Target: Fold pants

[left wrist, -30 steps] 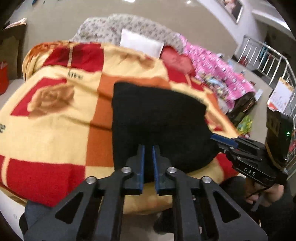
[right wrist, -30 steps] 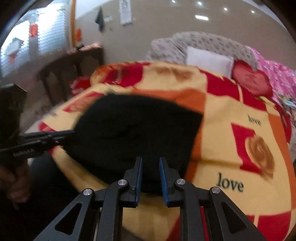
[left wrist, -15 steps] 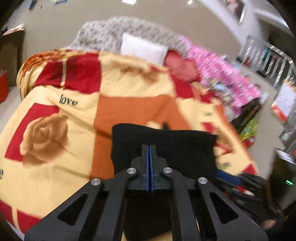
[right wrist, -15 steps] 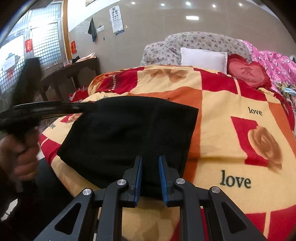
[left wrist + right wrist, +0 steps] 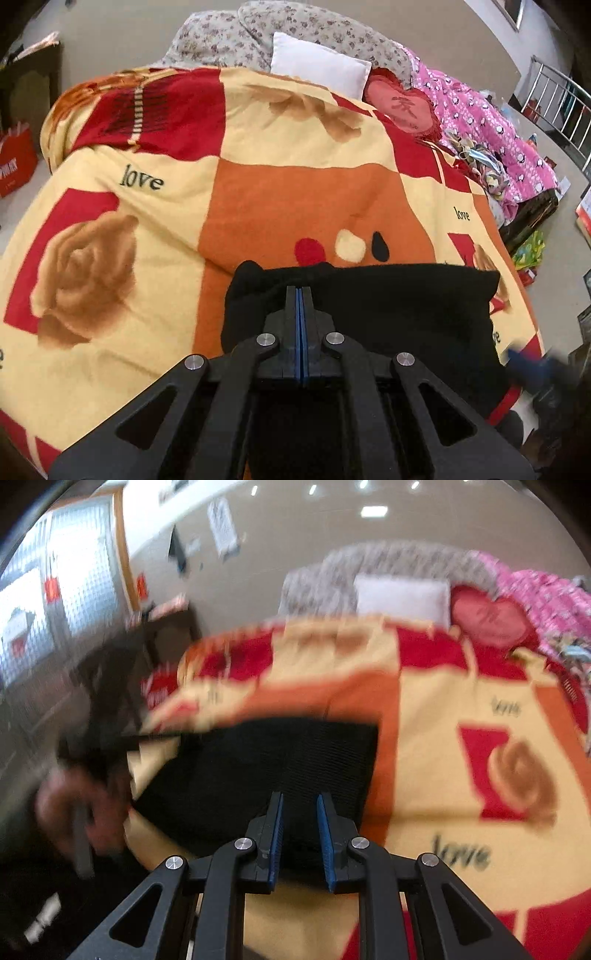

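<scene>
Left wrist view: left gripper closed, empty, over black pants; right gripper parted, nothing clamped.

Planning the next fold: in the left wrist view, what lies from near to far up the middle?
Left tool, shut → black pants → patterned blanket → white pillow → floral headboard cushion.
</scene>
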The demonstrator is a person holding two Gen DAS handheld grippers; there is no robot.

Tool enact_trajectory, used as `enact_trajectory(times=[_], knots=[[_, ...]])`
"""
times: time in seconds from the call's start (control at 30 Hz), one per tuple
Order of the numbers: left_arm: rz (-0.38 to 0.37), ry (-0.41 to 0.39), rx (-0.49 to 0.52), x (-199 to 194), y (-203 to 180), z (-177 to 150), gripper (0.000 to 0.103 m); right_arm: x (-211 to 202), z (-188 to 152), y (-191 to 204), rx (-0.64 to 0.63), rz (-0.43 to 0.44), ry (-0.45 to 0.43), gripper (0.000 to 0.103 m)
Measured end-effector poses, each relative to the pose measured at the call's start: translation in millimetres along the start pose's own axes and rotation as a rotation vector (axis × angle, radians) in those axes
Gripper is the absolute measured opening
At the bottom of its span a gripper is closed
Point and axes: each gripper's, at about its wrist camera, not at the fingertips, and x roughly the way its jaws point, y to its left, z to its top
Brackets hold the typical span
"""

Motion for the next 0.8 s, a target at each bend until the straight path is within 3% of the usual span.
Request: enact_trajectory(times=[0.03, 0.1, 0.23, 0.33, 0.4, 0.53, 0.6, 0.63, 0.77, 0.8], knots=[[-0.003, -0.006, -0.007, -2, 0, -1, 0.002, -4, 13, 3, 0.010, 0.010, -0.041, 0.017], [-0.022, -0.028, -0.047, -9, 4, -3, 0.002, 6, 30, 11, -0.005, 0.032, -0.040, 0.017], [0.001, -0.067, -0.026, -15, -3, -9, 0.002, 67, 52, 43, -0.120, 0.001, 0.061, 0.017], [0.014, -0.072, 0.009, -7, -8, -12, 0.002, 118, 45, 39, -0.150, -0.088, 0.213, 0.015], [0.028, -0.088, 0.037, -3, -11, -12, 0.002, 128, 39, 22, -0.102, -0.063, 0.181, 0.015], [0.025, -0.073, 0.024, -2, -9, -8, 0.002, 129, 43, 12, -0.048, -0.008, 0.190, 0.015], [0.017, -0.067, 0.022, -8, -9, -8, 0.002, 114, 45, 3, -0.026, 0.063, 0.155, 0.014], [0.012, -0.073, 0.027, -14, -9, -9, 0.002, 93, 45, -6, -0.004, 0.083, 0.088, 0.014], [-0.028, -0.143, 0.047, -46, -13, -20, 0.002, 51, 46, -32, 0.035, -0.027, -0.012, 0.015], [-0.039, -0.151, 0.054, -50, -15, -23, 0.002, 48, 43, -34, 0.030, -0.005, -0.010, 0.015]])
